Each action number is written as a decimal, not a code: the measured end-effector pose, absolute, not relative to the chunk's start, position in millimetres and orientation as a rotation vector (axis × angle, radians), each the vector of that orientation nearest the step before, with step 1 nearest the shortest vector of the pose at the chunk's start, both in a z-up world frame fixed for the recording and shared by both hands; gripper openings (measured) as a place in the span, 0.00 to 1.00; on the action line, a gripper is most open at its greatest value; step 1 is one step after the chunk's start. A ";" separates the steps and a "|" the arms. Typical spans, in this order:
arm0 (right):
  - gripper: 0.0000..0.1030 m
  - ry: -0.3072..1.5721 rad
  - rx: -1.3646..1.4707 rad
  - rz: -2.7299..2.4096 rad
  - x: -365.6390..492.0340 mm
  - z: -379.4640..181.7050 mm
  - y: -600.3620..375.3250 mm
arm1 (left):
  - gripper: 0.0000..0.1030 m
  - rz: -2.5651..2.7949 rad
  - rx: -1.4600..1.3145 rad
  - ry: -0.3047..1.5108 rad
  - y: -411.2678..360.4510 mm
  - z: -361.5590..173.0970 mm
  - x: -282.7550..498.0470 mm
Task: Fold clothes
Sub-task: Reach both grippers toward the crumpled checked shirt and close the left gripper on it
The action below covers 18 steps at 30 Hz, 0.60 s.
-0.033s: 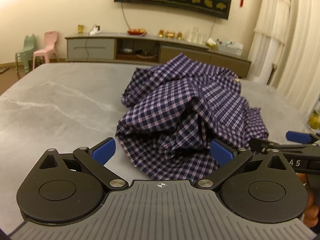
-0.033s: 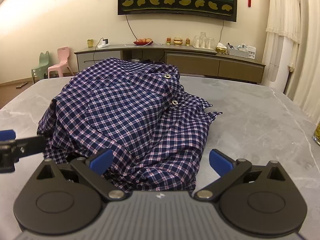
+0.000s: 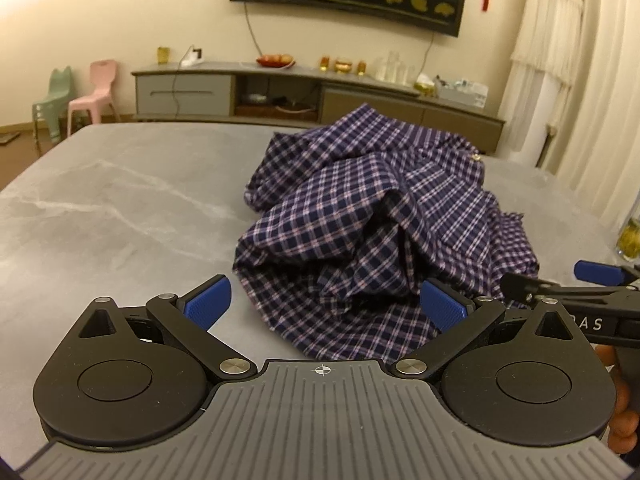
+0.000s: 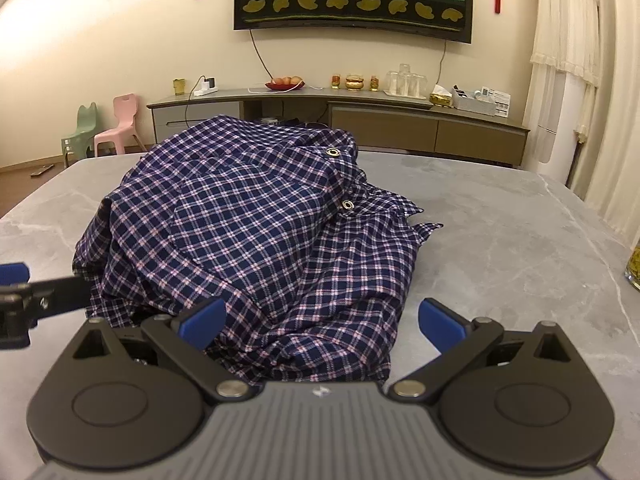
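A navy plaid shirt (image 3: 372, 224) lies crumpled in a heap on the grey marble table (image 3: 120, 208). In the right wrist view the shirt (image 4: 256, 232) shows two metal snaps along one edge. My left gripper (image 3: 326, 308) is open, its blue pads either side of the heap's near hem, just above it. My right gripper (image 4: 322, 318) is open and empty over the heap's near right edge. Each gripper shows at the side of the other's view: the right one (image 3: 596, 276), the left one (image 4: 12, 276).
A glass of yellow liquid (image 4: 634, 260) stands at the table's right edge. A low cabinet (image 4: 340, 116) with cups and ornaments runs along the far wall. Two small plastic chairs (image 4: 116, 128) stand at the far left. Curtains (image 3: 600, 80) hang at the right.
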State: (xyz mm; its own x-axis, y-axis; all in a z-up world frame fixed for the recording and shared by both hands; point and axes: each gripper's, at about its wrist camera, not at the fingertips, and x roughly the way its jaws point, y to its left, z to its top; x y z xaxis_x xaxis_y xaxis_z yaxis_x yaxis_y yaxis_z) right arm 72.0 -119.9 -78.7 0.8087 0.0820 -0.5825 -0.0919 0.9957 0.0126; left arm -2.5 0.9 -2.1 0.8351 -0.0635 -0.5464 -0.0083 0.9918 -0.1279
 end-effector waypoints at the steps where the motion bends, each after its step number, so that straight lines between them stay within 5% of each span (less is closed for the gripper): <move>1: 1.00 0.622 -0.018 0.093 72.1 -78.7 -119.7 | 0.89 -0.026 -0.131 0.579 1.6 -3.5 -4.1; 18: 1.00 0.560 0.012 0.103 69.0 -78.1 -131.9 | 0.89 0.022 -0.108 0.662 -7.6 0.8 -3.8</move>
